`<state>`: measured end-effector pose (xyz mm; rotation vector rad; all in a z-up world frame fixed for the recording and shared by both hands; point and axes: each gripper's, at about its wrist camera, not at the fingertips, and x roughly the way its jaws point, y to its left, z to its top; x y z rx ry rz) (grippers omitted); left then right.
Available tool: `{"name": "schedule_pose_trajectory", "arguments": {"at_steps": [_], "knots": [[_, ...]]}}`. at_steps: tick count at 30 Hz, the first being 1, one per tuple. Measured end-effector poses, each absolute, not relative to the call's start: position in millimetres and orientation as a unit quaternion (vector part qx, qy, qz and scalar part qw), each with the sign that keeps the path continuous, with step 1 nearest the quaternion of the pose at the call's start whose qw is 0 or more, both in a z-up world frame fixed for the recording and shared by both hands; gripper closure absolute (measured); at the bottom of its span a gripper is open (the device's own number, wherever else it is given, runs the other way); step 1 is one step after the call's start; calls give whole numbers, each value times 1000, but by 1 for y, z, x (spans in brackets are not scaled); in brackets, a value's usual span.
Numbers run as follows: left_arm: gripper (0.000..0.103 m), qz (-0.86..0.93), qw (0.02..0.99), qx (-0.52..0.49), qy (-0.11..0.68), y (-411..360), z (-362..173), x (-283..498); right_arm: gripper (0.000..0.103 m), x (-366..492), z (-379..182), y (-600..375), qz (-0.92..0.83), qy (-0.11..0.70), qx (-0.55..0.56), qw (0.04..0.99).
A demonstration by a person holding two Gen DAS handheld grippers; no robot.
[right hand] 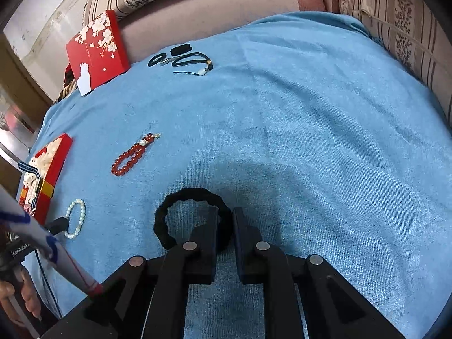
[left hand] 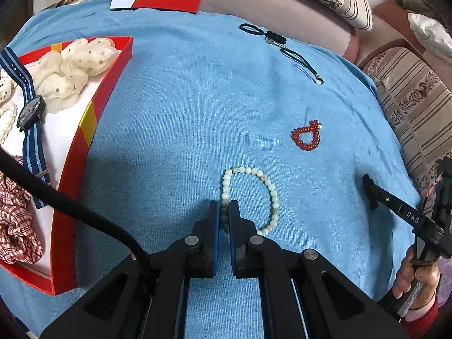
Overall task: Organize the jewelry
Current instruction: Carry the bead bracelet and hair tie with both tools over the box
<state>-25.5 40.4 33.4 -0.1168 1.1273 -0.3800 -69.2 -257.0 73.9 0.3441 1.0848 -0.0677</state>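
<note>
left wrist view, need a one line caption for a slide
Left gripper pinching a pale green bead bracelet on blue cloth, red jewelry box alongside.

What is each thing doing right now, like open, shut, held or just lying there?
Left tongs: shut on the pale green bead bracelet.
Pale green bead bracelet: on the blue cloth, pinched at one side.
Right tongs: shut on the black hair tie.
Black hair tie: on the cloth, gripped at its rim.
Red bead bracelet: lying loose, untouched.
Red box: open, already holding a watch and scrunchies.
</note>
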Motion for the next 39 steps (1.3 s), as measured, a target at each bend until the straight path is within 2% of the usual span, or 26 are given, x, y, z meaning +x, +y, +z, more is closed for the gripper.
{"name": "schedule_pose_trajectory", "arguments": {"at_steps": [3, 9, 16, 18, 19, 20, 21, 22, 31, 39], "knots": [[92, -182, 828, -46, 529, 35, 32, -23, 73, -67, 75, -253, -34, 509, 148, 847], [68, -191, 830, -44, 522, 24, 32, -19, 68, -63, 72, -243, -41, 504, 116, 855], [66, -175, 843, -26, 507, 13, 29, -20, 68, -62, 69, -232, -54, 498, 76, 862], [67, -168, 846, -25, 505, 12, 29, -21, 68, -62, 69, -230, -55, 497, 71, 863], [75, -158, 849, -14, 504, 10, 29, -21, 70, -63, 69, -231, -56, 497, 72, 863], [97, -150, 851, 0, 503, 9, 30, -21, 73, -64, 69, -231, -57, 497, 73, 863], [98, -152, 849, 4, 506, 8, 30, -20, 84, -64, 70, -231, -57, 499, 72, 862], [98, -159, 845, -4, 510, 10, 31, -20, 91, -65, 71, -231, -56, 500, 73, 861], [98, -170, 860, -39, 479, 39, 78, -44, 93, -79, 97, -230, -40, 485, 96, 868], [98, -157, 886, -43, 433, 93, 133, -74, 93, -82, 136, -193, -3, 456, 72, 887]]}}
